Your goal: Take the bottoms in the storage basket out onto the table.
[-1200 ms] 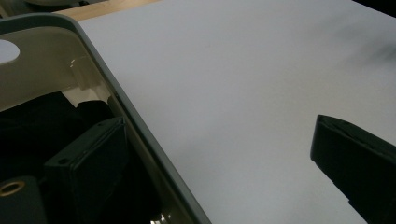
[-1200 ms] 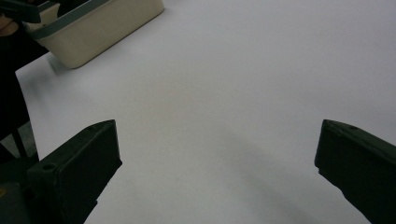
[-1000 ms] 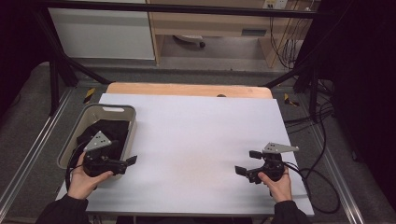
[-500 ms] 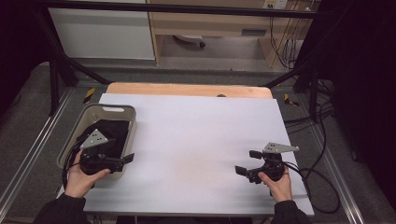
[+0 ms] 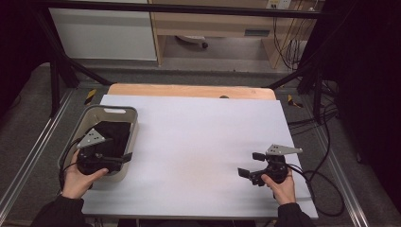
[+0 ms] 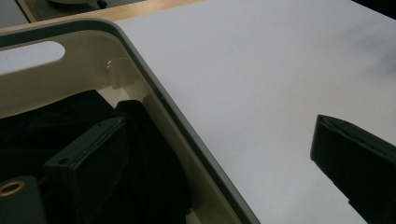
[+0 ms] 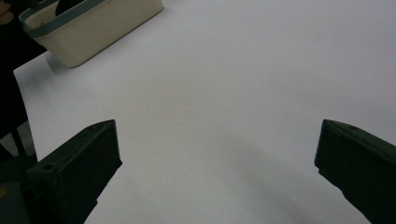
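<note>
**Both grippers open and empty, left one straddling the bin's rim**

In the high view, a white table (image 5: 198, 142) carried a beige bin (image 5: 130, 123) at its left edge, with a dark, cloth-like mass (image 5: 116, 137) inside. The left gripper (image 5: 124, 160), held in the person's left hand (image 5: 78, 177), sat over the bin's near right corner. The right gripper (image 5: 250, 164), in the right hand (image 5: 283, 187), rested low over bare table near the right edge, well apart from the bin.

In the left gripper view, the jaws stood wide apart and held nothing. One jaw hung inside the bin (image 6: 154, 100) over the dark contents (image 6: 149, 158); the other was outside, over the white surface (image 6: 261, 70). The bin's rim ran between them.

In the right gripper view, the jaws were also spread wide, with bare table (image 7: 224, 93) between them. The bin (image 7: 93, 28) lay far off at the upper left.
</note>
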`<state>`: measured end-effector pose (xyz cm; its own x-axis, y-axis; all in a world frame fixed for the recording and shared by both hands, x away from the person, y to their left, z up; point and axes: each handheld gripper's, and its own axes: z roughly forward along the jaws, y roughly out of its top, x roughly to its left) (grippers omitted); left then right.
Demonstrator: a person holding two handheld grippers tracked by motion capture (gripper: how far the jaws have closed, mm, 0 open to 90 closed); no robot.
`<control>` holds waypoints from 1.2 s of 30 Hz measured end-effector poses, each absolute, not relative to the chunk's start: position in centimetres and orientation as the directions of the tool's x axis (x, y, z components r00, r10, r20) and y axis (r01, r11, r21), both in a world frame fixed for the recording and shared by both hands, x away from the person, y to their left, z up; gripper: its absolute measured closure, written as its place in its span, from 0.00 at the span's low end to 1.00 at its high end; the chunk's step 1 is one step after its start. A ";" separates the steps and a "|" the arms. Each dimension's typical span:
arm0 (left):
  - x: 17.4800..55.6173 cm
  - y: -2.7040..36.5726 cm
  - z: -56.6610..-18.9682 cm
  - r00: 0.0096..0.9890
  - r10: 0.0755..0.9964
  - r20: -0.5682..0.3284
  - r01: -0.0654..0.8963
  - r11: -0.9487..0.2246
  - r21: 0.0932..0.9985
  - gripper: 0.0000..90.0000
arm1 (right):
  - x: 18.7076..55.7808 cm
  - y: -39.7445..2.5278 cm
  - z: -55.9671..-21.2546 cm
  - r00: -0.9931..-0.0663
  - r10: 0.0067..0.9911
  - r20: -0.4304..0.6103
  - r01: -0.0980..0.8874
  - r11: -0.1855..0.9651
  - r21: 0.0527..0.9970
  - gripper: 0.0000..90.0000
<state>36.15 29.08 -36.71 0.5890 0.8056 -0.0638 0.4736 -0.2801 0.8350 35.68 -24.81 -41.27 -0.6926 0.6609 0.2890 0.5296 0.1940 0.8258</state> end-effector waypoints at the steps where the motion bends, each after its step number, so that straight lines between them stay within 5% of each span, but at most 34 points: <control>1: 36.2 29.2 -36.6 0.589 0.806 -0.062 0.474 -0.283 0.834 0.04 | 35.7 -24.8 -41.3 -0.693 0.661 0.289 0.530 0.194 0.826 0.01; 36: 38.6 32.2 -35.8 0.469 0.882 -0.038 0.555 -0.261 0.790 0.04 | 35.7 -24.8 -41.3 -0.693 0.664 0.282 0.530 0.204 0.823 0.01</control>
